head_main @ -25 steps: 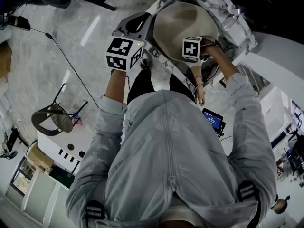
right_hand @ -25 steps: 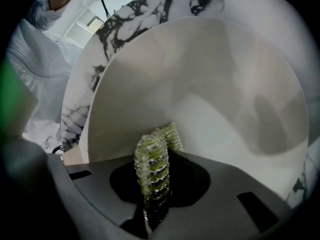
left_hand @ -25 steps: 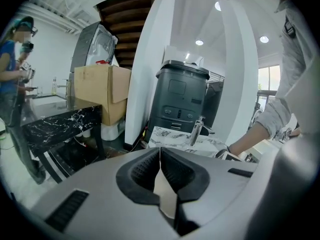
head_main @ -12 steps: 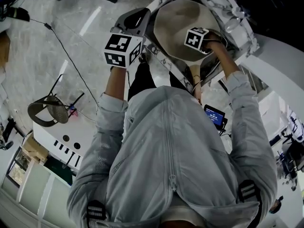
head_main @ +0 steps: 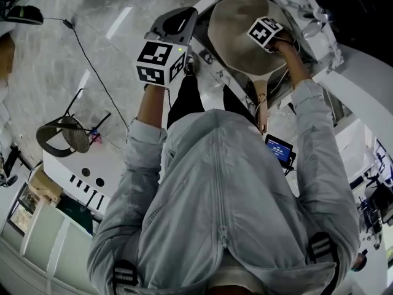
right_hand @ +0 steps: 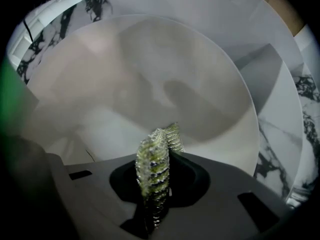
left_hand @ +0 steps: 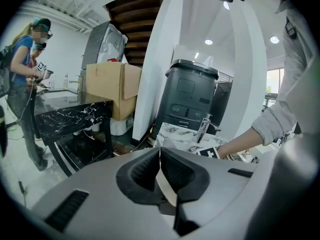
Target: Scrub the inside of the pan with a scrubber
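The pan [head_main: 236,32] lies at the top of the head view, beige inside, its handle [head_main: 260,106] pointing back toward the person. My right gripper [head_main: 270,32] hangs over the pan's far right side, shut on a green-yellow mesh scrubber [right_hand: 154,166]. In the right gripper view the scrubber sticks out from the right gripper [right_hand: 155,181] just above the pan's pale inner surface [right_hand: 150,84]; whether it touches is unclear. My left gripper [head_main: 175,24] is held left of the pan, apart from it. The left gripper [left_hand: 160,156] has its jaws shut on nothing.
A white marbled counter [head_main: 307,17] surrounds the pan. The left gripper view shows a faucet [left_hand: 204,128], a dark grey bin [left_hand: 192,101], a cardboard box [left_hand: 112,86], a black marbled table [left_hand: 70,116] and another person [left_hand: 22,59] at the far left. A chair [head_main: 61,137] stands on the floor.
My right gripper has moved with the scrubber from the pan's near side to its far right side. The left gripper has stayed about where it was.
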